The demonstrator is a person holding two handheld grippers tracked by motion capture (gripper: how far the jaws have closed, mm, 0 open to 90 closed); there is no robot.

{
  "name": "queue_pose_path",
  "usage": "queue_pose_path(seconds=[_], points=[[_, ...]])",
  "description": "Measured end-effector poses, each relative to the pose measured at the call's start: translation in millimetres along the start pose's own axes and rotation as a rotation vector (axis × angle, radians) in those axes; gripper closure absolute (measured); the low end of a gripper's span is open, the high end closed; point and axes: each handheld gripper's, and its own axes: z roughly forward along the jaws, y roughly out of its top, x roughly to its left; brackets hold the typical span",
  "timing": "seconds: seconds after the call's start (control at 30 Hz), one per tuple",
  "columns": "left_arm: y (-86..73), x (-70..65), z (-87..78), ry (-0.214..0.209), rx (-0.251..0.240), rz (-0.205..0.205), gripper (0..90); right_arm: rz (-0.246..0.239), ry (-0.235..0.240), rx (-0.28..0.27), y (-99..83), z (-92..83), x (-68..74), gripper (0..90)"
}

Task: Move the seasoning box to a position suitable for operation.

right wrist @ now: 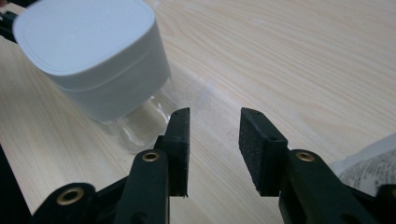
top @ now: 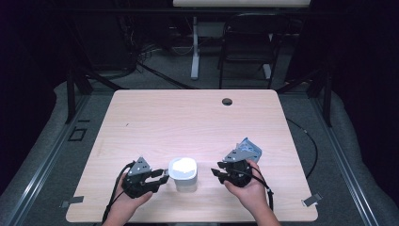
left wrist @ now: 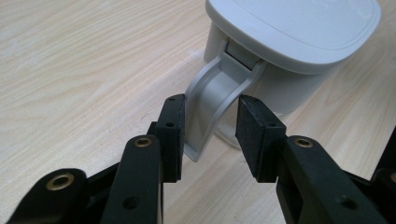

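The wooden table (top: 155, 117) carries a white lidded container (top: 183, 173) at lower centre of the high view. The left gripper (left wrist: 210, 128) has its 2 jaws apart around the container's grey handle (left wrist: 212, 100). The right gripper (right wrist: 214, 140) stands apart, open on nothing, just right of the container.

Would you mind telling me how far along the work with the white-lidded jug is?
Done: the jug stands upright on the table, lid seated. In hand: the left gripper straddles the grey handle; one pad touches it, the other stands clear. The right gripper is open beside the jug, holding nothing. Left: closing on the handle.
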Motion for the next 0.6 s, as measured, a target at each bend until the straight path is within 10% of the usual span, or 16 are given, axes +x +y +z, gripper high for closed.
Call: queue_pose_path(seconds=[0.6], points=[[10.6, 4.1, -27.8, 0.03, -0.078, -0.031, 70.3, -0.019, -0.015, -0.059, -7.8, -3.0, 17.5, 53.3]])
